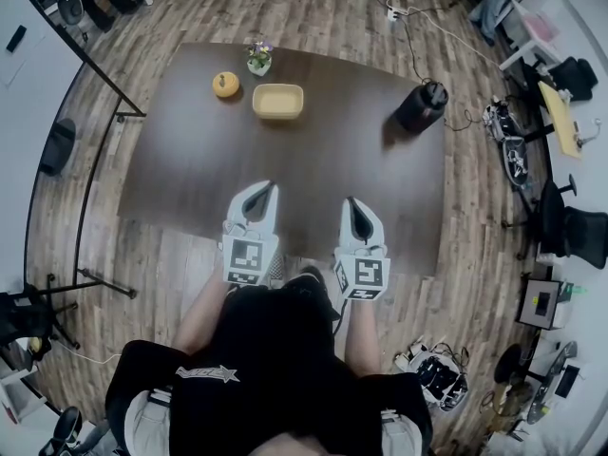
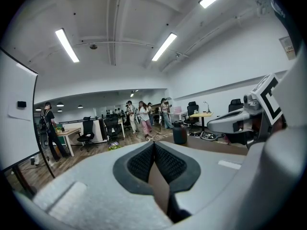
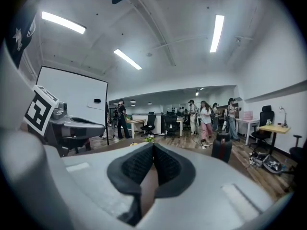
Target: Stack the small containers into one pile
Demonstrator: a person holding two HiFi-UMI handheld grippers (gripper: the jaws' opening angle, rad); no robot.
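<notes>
A pale yellow rectangular container [image 1: 278, 101] sits at the far middle of the dark table [image 1: 190, 169]; I cannot tell whether others are nested inside it. Both grippers hover side by side over the table's near edge, well short of the container, and point away from me. My left gripper [image 1: 262, 190] is shut with nothing between its pads, as the left gripper view [image 2: 154, 143] shows. My right gripper [image 1: 351, 203] is also shut and empty, as in the right gripper view [image 3: 153, 145].
An orange pumpkin-shaped object [image 1: 225, 85] and a small flower pot [image 1: 258, 58] stand left of the container. A black jug [image 1: 423, 105] stands at the far right corner. A whiteboard stand [image 1: 95, 141] is to the left; desks, chairs and cables lie to the right.
</notes>
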